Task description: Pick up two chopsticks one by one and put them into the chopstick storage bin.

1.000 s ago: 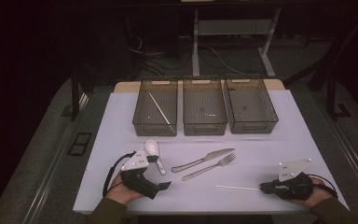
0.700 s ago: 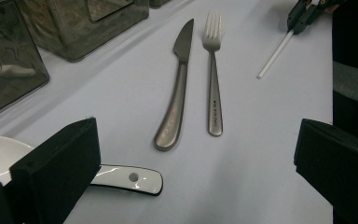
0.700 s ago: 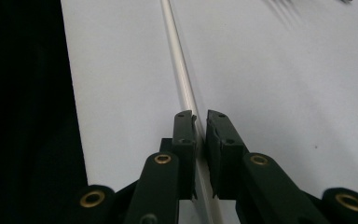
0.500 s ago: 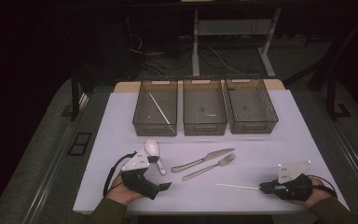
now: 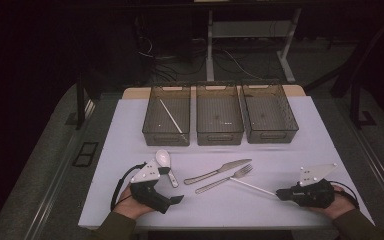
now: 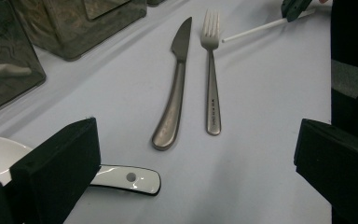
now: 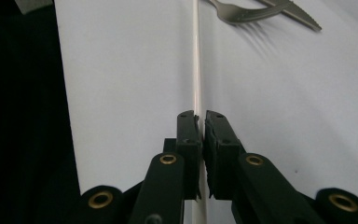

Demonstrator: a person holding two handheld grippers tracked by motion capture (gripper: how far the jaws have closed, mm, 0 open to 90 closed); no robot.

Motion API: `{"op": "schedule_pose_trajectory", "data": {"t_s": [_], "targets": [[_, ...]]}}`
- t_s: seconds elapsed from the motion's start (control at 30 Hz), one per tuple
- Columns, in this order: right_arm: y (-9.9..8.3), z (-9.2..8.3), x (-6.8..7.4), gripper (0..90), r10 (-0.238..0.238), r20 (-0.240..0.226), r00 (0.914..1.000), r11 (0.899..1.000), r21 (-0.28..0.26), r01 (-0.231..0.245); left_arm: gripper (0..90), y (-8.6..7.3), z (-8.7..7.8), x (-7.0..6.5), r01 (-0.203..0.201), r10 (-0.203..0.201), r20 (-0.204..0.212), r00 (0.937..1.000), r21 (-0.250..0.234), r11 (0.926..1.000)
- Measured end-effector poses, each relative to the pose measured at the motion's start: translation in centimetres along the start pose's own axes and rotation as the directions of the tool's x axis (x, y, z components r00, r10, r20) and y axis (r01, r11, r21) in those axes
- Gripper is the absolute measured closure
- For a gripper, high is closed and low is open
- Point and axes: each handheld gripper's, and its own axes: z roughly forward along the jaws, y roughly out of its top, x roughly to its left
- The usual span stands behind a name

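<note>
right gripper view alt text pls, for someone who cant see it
The right gripper has its two black jaws shut on a thin white chopstick that runs straight ahead over the white table cover. At the far end lie a metal fork and knife.

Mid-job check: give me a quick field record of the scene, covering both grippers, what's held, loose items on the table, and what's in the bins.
right gripper: shut on the white chopstick, near its end
chopstick pose: slanting toward the fork; tip close to the tines
left gripper: open, holds nothing, beside the white spoon
loose on table: spoon, knife, fork
left bin: one white chopstick inside
middle bin: looks empty
right bin: looks empty
</note>
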Motion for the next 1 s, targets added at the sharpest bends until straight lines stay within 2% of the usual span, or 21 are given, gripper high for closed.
{"op": "schedule_pose_trajectory", "data": {"t_s": [0.23,0.4,0.7,1.0], "targets": [[0.8,-0.2,-0.6,85.0,0.059,-0.006,0.9983,0.997,-0.054,-0.059,0.0,0.0,0.0,0.0,0.004,-0.004,-0.001,1.0,0.002,1.0],[1.8,0.0,-0.9,85.0,0.074,-0.022,0.997,0.992,-0.097,-0.076,0.0,0.0,0.0,0.0,0.006,-0.006,-0.002,1.0,0.0,1.0],[3.3,0.4,-1.2,85.0,0.105,-0.02,0.9943,0.989,-0.106,-0.106,0.0,0.0,0.1,0.0,0.002,-0.002,-0.002,1.0,0.001,1.0],[5.7,1.1,-1.6,85.0,0.118,-0.005,0.993,0.986,-0.118,-0.118,0.0,0.0,0.1,0.0,0.002,-0.002,0.0,1.0,0.0,1.0]]}}
